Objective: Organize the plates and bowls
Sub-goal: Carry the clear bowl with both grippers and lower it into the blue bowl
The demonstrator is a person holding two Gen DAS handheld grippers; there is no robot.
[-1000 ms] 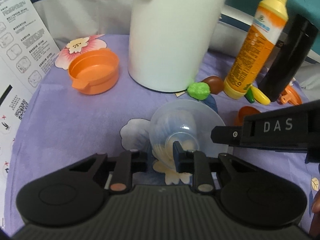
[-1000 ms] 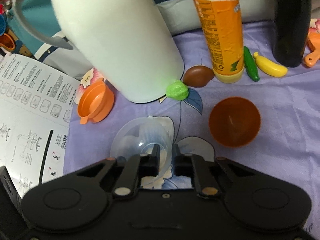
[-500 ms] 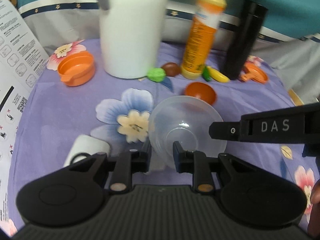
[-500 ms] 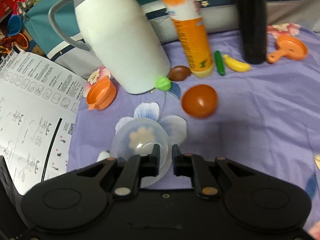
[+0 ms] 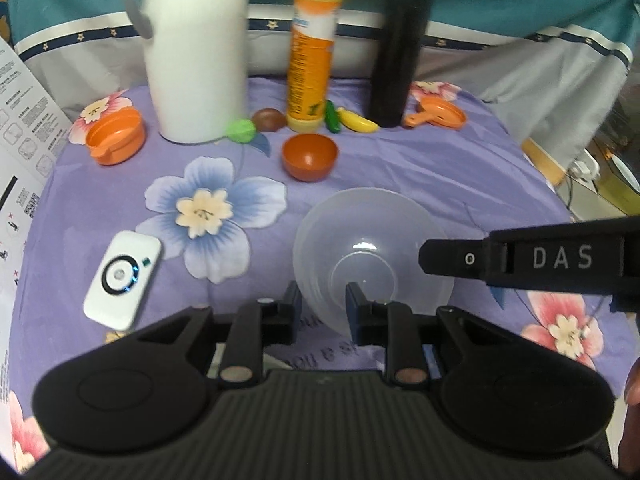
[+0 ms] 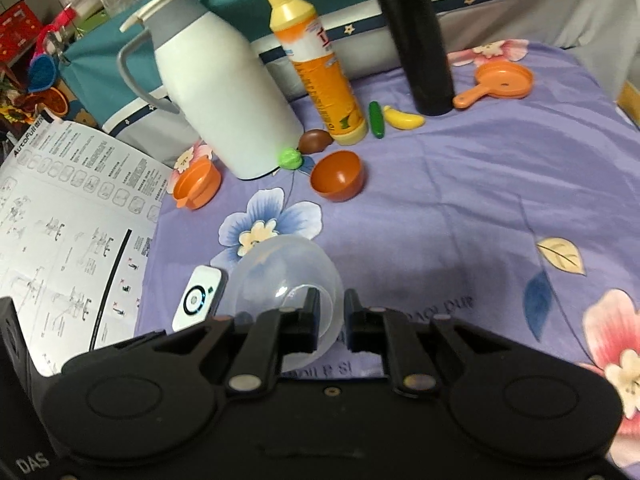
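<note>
A clear plastic bowl (image 5: 372, 248) is held off the purple flowered cloth by both grippers. My left gripper (image 5: 322, 304) is shut on its near rim. My right gripper (image 6: 330, 318) is shut on its rim from the other side; the bowl also shows in the right wrist view (image 6: 286, 280). The right gripper's finger (image 5: 520, 258), marked DAS, reaches in from the right in the left wrist view. A small dark orange bowl (image 5: 310, 156) (image 6: 338, 176) sits on the cloth beyond. An orange pot-shaped dish (image 5: 116, 140) (image 6: 198, 188) sits far left. An orange toy pan (image 5: 438, 114) (image 6: 500, 82) lies far right.
A white jug (image 5: 196, 48) (image 6: 224, 100), an orange bottle (image 5: 312, 60) (image 6: 320, 76) and a black flask (image 5: 400, 60) (image 6: 416, 36) stand at the back. Toy foods lie at their feet, among them a banana (image 5: 356, 122). A white remote (image 5: 122, 280) and an instruction sheet (image 6: 60, 220) lie left.
Both grippers have lifted the clear bowl and drawn it back toward me and to the right, away from the jug. The white remote has come into view.
</note>
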